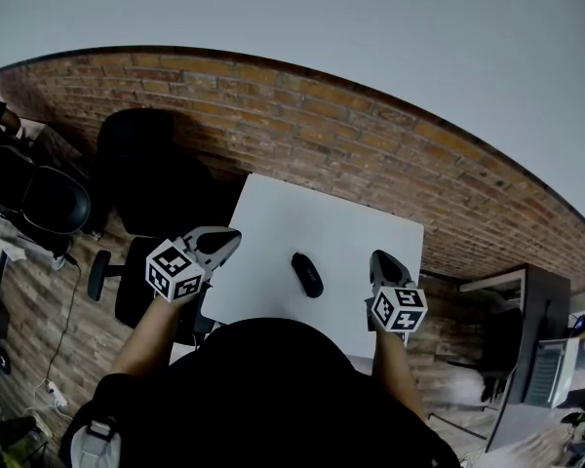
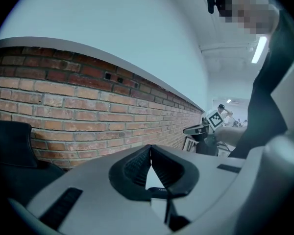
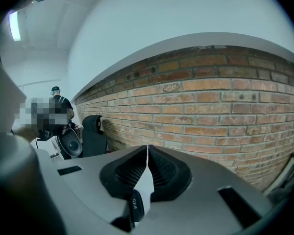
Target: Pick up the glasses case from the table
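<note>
Head view, oval black hard-shell glasses case (image 1: 307,274) lying on square white table (image 1: 273,208), between left claw (image 1: 229,239) and right claw (image 1: 380,257), both clenched empty, neither touching it.

Brick wall (image 1: 370,154) under pale plaster (image 1: 322,18), black office chair (image 1: 151,188) (near the bricks), wood-plank floor (image 1: 44,305)

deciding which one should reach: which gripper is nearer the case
Right, by a little. The right gripper is just right of the case; the left gripper is slightly farther off on its left. Neither touches it.
</note>
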Tool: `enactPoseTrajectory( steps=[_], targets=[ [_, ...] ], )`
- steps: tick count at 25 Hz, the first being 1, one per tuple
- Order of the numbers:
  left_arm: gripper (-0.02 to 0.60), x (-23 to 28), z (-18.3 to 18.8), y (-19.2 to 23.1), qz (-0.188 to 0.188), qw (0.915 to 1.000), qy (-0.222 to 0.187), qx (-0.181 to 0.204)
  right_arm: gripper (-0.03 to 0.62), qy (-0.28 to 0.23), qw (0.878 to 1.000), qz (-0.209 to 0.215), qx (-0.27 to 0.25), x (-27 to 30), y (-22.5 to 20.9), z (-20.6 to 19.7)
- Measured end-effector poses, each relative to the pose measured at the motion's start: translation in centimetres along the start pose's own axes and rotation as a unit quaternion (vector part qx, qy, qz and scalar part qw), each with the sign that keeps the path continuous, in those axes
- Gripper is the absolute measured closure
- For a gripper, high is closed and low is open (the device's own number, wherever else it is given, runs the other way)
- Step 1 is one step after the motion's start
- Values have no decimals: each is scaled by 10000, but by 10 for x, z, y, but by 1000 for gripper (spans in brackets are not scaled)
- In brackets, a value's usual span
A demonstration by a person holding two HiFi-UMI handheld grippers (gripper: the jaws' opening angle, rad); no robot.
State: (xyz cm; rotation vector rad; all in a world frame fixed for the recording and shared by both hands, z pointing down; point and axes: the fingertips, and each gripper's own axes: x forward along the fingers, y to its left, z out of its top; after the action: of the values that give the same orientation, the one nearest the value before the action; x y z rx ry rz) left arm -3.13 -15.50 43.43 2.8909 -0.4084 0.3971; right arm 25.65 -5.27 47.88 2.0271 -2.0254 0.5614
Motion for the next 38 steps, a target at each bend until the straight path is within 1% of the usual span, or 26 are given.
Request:
enactPoseTrajectory(
  steps=[4,8,16,21,23,27,32,34,36,38],
  targets=[
    [571,4,-6,4,12,10000,53,-53,571,68,10000,44,10,8,-2,-6],
    [571,8,-11,8,77,9999,139,-43,545,175,9997,195,1,15,0,-18],
    [571,16,-26,14,113,9993,339,-133,519,557,9978,358,-19,32,1,-52],
    [571,20,-32,16,114,9989,419,-164,482,827,9955,469,-31,41,0,-74],
    [571,22,-34,16,117,9988,442,-193,471,959,9938,557,-53,45,3,-83],
    [571,26,-39,16,97,9986,474,-214,428,1203,9894,801,-136,54,12,-100],
    [571,29,-49,18,93,9980,550,-293,401,1433,9852,924,-181,65,16,-121],
    [571,31,-52,19,86,9978,573,-310,392,1591,9820,995,-220,69,18,-132],
    [571,33,-54,19,82,9977,594,-331,354,1787,9771,1131,-232,73,23,-142],
    [571,33,-58,20,79,9973,629,-365,336,1925,9730,1243,-257,76,29,-150]
  ],
)
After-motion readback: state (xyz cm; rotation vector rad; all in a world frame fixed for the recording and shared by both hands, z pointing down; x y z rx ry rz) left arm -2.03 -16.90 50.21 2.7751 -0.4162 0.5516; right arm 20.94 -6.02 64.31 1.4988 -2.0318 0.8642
